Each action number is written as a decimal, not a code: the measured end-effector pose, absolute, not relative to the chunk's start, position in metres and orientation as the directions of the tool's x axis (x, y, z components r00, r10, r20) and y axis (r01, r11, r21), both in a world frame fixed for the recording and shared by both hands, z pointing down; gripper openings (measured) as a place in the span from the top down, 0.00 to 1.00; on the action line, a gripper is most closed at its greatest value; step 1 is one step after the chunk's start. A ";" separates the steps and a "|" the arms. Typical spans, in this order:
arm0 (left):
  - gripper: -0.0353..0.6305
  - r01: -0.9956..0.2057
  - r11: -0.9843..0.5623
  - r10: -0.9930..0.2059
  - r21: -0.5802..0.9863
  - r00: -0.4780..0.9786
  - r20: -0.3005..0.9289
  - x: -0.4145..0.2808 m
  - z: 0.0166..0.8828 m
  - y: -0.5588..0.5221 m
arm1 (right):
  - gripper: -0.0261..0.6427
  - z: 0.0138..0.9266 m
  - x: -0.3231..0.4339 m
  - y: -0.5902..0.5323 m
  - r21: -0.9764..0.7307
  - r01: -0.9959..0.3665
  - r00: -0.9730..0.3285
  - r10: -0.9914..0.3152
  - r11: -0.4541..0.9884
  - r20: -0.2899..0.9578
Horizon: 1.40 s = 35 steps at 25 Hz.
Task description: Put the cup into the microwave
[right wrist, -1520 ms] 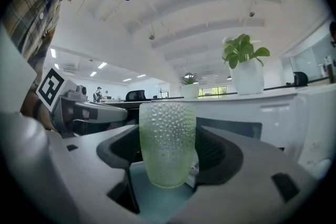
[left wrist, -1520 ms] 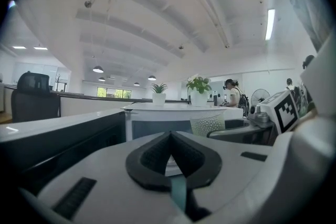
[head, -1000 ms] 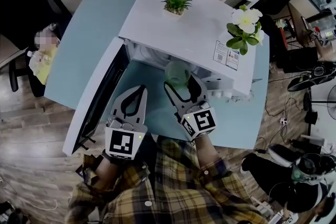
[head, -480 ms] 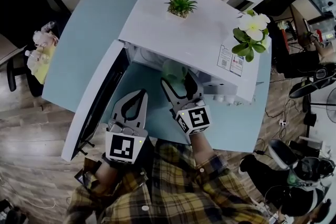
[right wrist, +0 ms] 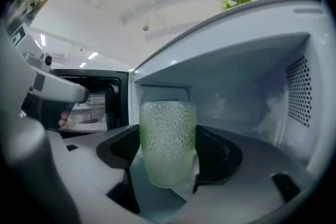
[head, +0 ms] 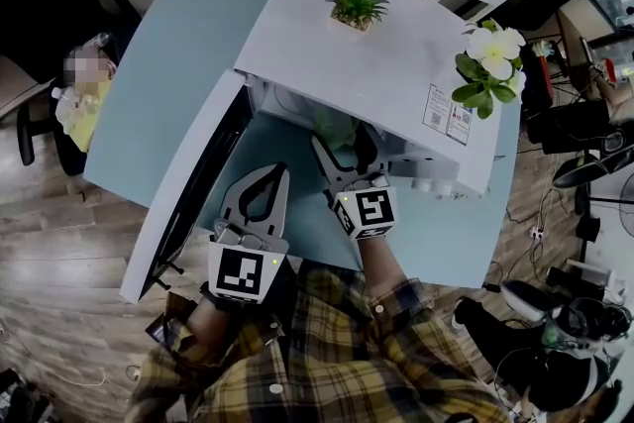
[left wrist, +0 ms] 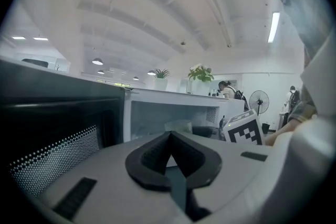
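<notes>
A pale green dimpled glass cup (right wrist: 168,141) stands upright between the jaws of my right gripper (right wrist: 169,150), which is shut on it. In the head view the cup (head: 334,126) is at the mouth of the white microwave (head: 367,64), partly under its top edge, with the right gripper (head: 341,150) just behind it. The microwave cavity (right wrist: 236,97) fills the right gripper view ahead of the cup. My left gripper (head: 262,191) hangs over the table in front of the open door (head: 188,183), jaws together and holding nothing. The left gripper (left wrist: 170,157) faces the cavity.
A small potted succulent (head: 359,3) and a white-flowered plant (head: 490,64) stand on the microwave's top. The light blue table (head: 158,74) ends near my body. Chairs, cables and clutter lie on the wooden floor to the right (head: 565,243).
My right gripper has carried the cup forward, from in front of the microwave's opening to under its top edge. The left gripper has barely shifted.
</notes>
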<state>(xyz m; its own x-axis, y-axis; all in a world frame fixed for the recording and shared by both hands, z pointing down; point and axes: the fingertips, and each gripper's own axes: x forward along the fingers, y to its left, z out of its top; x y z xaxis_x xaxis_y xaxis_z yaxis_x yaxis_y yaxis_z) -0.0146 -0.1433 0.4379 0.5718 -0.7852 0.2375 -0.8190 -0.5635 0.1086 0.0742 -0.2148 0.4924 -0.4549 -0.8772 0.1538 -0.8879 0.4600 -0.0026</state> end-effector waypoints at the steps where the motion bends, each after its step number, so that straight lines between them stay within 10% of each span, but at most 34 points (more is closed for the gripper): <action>1: 0.96 -0.818 -0.564 -0.785 0.110 0.573 0.235 -0.014 0.438 -0.144 | 0.47 0.494 0.075 -0.216 0.001 -0.889 -0.452 -0.879 0.457 0.153; 35: 0.96 -0.853 -0.511 -0.827 0.106 0.521 0.212 -0.024 0.431 -0.120 | 0.47 0.519 0.084 -0.251 0.039 -0.947 -0.307 -0.936 0.318 0.173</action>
<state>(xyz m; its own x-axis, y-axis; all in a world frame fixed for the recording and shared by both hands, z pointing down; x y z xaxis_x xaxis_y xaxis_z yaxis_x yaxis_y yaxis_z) -0.0244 -0.1204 0.4308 0.5215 -0.8266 0.2116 -0.8530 -0.5111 0.1057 0.0835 -0.2509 0.5190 -0.3071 -0.9358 0.1733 -0.9472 0.3182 0.0392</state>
